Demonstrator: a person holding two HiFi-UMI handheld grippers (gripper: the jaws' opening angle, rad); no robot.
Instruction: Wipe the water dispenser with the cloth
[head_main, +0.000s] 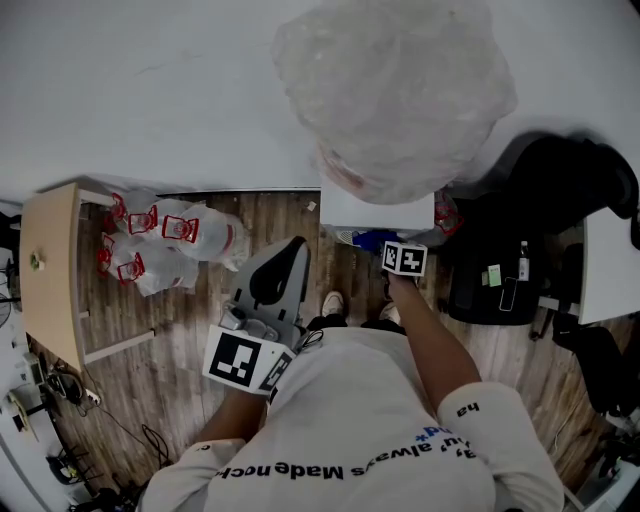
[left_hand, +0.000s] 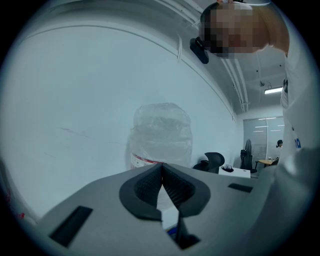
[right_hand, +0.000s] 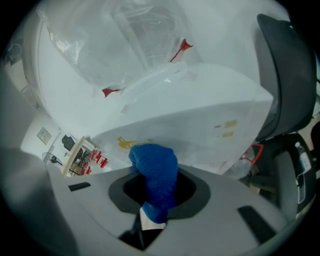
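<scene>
The right gripper (right_hand: 152, 202) pinches the blue cloth (right_hand: 156, 167) in its fingers close up to the white front of the water dispenser (right_hand: 200, 117), seemingly to wipe it, while the left gripper (left_hand: 162, 192), fingers pressed together on nothing, hangs back; the dispenser's yellow mark (right_hand: 125, 143) is illegible, and the shirt (head_main: 370, 420) reads "always Made".

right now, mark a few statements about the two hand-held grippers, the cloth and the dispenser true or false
1. The right hand-held gripper is shut on a blue cloth. True.
2. The left hand-held gripper holds a sponge. False: its jaws are together with nothing between them.
3. The bottle on top of the water dispenser is wrapped in clear plastic. True.
4. The left hand-held gripper is touching the water dispenser. False: it is held back near the person's body, apart from the dispenser.
</scene>
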